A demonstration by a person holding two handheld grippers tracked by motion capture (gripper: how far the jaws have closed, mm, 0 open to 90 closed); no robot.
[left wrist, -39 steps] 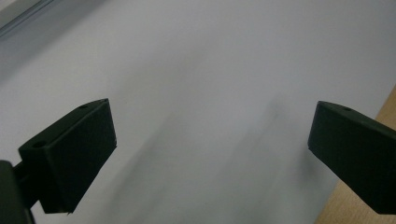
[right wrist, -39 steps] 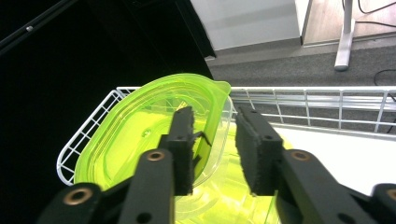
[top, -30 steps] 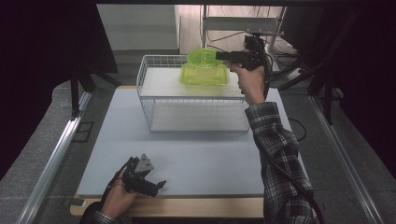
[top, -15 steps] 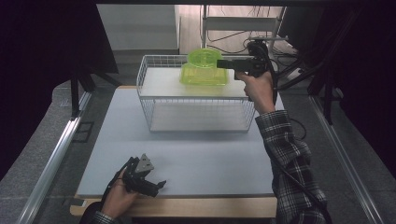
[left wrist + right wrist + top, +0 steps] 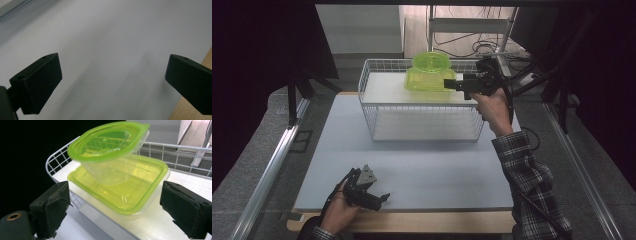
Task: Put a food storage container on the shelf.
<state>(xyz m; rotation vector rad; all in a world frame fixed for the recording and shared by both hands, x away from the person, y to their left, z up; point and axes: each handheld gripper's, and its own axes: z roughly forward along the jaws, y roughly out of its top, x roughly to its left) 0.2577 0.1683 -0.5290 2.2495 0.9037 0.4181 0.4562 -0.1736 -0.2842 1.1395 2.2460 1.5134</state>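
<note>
A small clear tub with a green lid [image 5: 110,142] leans tilted on top of a larger square tub with a green lid [image 5: 130,187]. Both stand on the white upper deck of a wire basket [image 5: 367,80] at the back of the table; in the high view the small tub [image 5: 432,61] sits above the square one [image 5: 424,82]. My right gripper [image 5: 448,84] points at them from the right. Its jaws have just been opening, and in its own view the right gripper [image 5: 115,195] stands wide with nothing pressed between the pads. My left gripper [image 5: 382,197] rests open at the near left edge; the left gripper [image 5: 113,62] faces bare mat.
A pale grey mat [image 5: 437,170] covers the table in front of the basket, with a wooden edge [image 5: 412,222] nearest me. A metal rail [image 5: 267,170] runs along the left. Cables and a stand [image 5: 472,30] lie behind the basket; dark curtains close both sides.
The right gripper has drawn back from the small tub and come lower, its jaws spreading. The small tub stays on the square one. The left gripper has not moved.
</note>
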